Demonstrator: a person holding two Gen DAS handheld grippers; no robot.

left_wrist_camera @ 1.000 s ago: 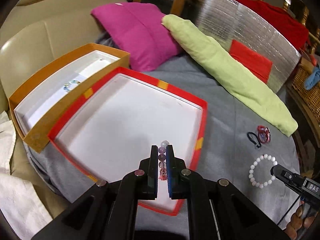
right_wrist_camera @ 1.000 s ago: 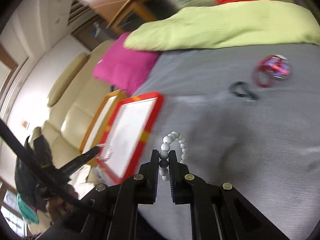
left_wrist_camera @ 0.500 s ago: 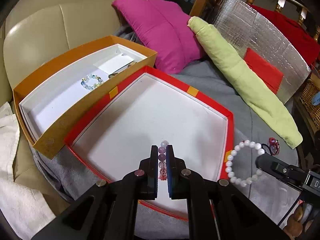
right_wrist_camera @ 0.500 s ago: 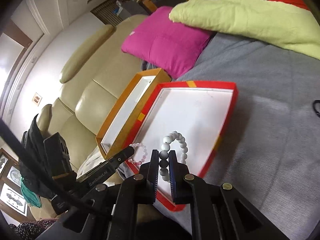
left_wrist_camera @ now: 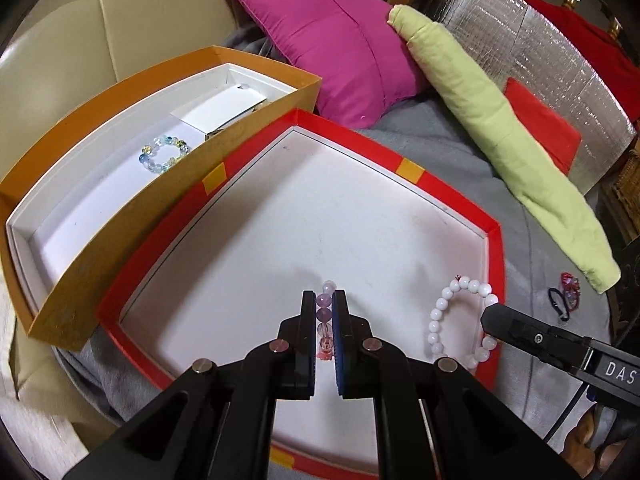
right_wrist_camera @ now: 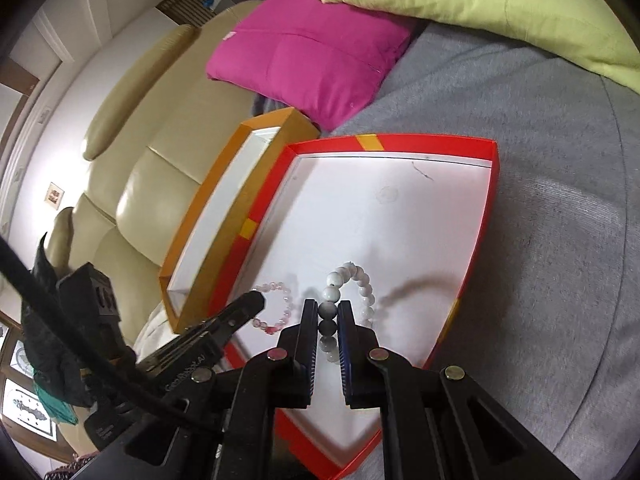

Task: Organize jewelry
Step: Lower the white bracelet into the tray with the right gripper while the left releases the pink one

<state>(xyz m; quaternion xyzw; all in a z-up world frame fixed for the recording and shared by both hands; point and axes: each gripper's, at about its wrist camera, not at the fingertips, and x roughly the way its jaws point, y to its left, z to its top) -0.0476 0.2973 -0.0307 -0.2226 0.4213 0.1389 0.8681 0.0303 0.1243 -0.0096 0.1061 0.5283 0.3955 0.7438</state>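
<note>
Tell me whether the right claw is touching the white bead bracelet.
Touching. The right wrist view shows the right claw shut on the white bead bracelet, beads pinched between its fingers.

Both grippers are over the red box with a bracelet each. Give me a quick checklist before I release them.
1. Left gripper shut on the pink bead bracelet: ok.
2. Right gripper shut on the white bead bracelet: ok.
3. Both bracelets over the white floor of the red box, inside its rim: ok.
4. Drop area under them free of other jewelry: ok.
5. Bracelets touching the floor or hanging above it: cannot tell.
6. Jewelry still outside: hair ties on the grey blanket: not ok.
</note>
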